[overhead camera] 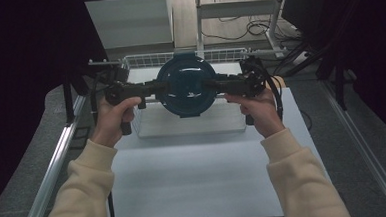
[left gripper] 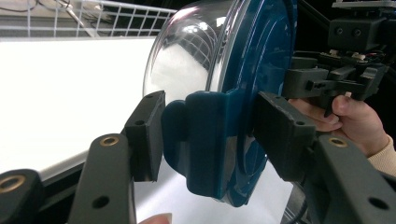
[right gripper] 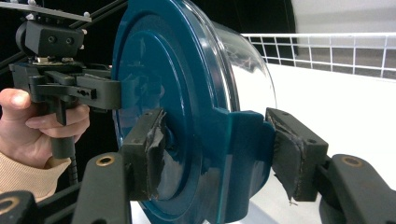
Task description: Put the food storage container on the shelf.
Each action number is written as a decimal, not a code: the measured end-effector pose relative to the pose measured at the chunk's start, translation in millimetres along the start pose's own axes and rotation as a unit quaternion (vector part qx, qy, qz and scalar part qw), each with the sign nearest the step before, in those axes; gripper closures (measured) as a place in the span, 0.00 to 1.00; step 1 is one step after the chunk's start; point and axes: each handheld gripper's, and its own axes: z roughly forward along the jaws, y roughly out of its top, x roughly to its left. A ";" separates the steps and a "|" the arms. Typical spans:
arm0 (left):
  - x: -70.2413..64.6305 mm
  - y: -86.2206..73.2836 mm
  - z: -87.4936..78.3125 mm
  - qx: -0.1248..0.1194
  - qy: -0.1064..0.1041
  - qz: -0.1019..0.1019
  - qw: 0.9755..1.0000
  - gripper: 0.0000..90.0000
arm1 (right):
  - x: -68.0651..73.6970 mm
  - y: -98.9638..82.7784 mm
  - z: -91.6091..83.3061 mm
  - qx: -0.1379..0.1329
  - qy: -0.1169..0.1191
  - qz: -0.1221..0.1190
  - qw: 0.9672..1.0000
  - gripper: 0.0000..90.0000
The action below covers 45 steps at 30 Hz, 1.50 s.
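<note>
Both grippers, left gripper [overhead camera: 147,91] and right gripper [overhead camera: 220,85], had jaws clamped on the lidded container's [overhead camera: 186,84] side latches, mid-carry above the wire basket [overhead camera: 138,61]; next probably a level set-down.

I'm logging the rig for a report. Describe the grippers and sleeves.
Both the left gripper and the right gripper are black, with flat rectangular pads on jointed bars that have brass-ringed holes. The right gripper's pads carry torn dark tape. A black cable loops from the right one. The sleeves are cream, with ribbed cuffs.
</note>
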 end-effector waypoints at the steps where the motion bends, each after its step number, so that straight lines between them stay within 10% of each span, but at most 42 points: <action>1: 2.7 4.9 1.8 0.001 -0.001 0.000 1.000 0.50 | -2.9 4.7 1.8 0.001 0.000 0.000 1.000 0.45; 32: 79.5 21.0 49.0 0.007 -0.030 -0.097 0.995 0.49 | -62.6 17.4 44.3 0.016 -0.027 0.079 0.996 0.44; 45: 104.4 25.3 73.5 0.014 -0.045 -0.175 0.984 0.43 | -99.4 19.3 60.0 -0.001 -0.034 0.218 0.975 0.43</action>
